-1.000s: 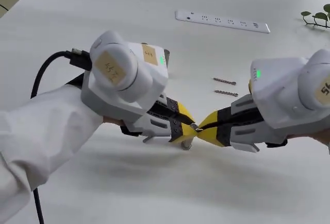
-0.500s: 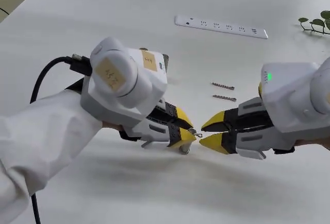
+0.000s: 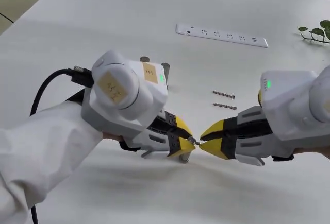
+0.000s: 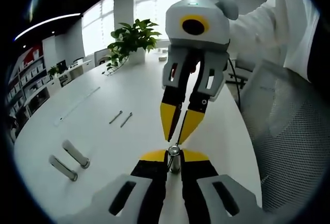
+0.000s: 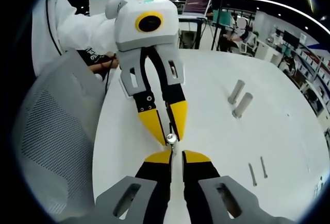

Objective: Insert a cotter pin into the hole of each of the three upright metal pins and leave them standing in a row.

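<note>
Left gripper (image 3: 184,139) clamps the metal pin (image 4: 175,159) standing on the table (image 3: 103,18) at 9 o'clock of the right gripper (image 3: 206,142), whose narrow jaws pinch the cotter pin (image 4: 178,140); a skewed push could jam it or tip the metal pin.

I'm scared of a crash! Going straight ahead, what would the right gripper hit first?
Probably the metal pin clamped by the left gripper; the right gripper's cotter pin is right at it.
</note>
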`<state>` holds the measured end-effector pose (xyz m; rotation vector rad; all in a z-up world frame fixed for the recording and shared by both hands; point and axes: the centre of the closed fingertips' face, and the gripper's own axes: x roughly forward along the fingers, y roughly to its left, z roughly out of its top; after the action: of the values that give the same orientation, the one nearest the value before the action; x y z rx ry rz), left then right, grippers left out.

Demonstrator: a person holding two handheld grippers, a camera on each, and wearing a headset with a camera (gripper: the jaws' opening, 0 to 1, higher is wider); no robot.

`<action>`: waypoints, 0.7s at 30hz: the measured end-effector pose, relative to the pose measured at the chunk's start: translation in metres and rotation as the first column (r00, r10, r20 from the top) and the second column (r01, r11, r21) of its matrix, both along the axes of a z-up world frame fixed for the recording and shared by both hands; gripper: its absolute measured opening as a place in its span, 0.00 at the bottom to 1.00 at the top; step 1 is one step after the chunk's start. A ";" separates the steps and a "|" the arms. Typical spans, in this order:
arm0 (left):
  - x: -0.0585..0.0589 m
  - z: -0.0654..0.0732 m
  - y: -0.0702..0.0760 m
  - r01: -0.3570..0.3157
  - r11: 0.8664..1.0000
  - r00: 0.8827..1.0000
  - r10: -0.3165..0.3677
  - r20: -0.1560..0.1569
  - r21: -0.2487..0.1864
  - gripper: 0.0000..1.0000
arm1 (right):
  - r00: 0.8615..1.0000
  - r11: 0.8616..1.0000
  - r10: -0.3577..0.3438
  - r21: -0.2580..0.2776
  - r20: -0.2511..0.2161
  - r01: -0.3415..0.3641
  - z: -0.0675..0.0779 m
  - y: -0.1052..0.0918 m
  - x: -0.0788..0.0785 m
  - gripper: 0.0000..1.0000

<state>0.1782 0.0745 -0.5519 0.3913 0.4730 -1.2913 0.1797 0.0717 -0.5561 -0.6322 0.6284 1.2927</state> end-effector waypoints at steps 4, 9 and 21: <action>0.002 -0.003 0.006 -0.021 1.000 1.000 0.021 -0.003 -0.001 0.18 | 1.000 1.000 -0.015 0.009 -0.003 0.015 0.001 -0.001 0.002 0.03; -0.001 -0.008 0.016 -0.047 0.999 0.999 0.047 -0.014 0.001 0.33 | 1.000 0.999 -0.028 0.021 -0.008 0.028 0.002 0.001 0.000 0.05; -0.016 -0.003 0.038 -0.144 0.983 0.988 0.136 -0.075 -0.116 0.77 | 0.999 0.998 -0.038 0.051 -0.034 0.040 0.002 0.010 -0.006 0.09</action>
<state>0.1621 0.1128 -0.5546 0.2099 0.4678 -1.1927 0.1738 0.0822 -0.5538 -0.5547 0.6288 1.2813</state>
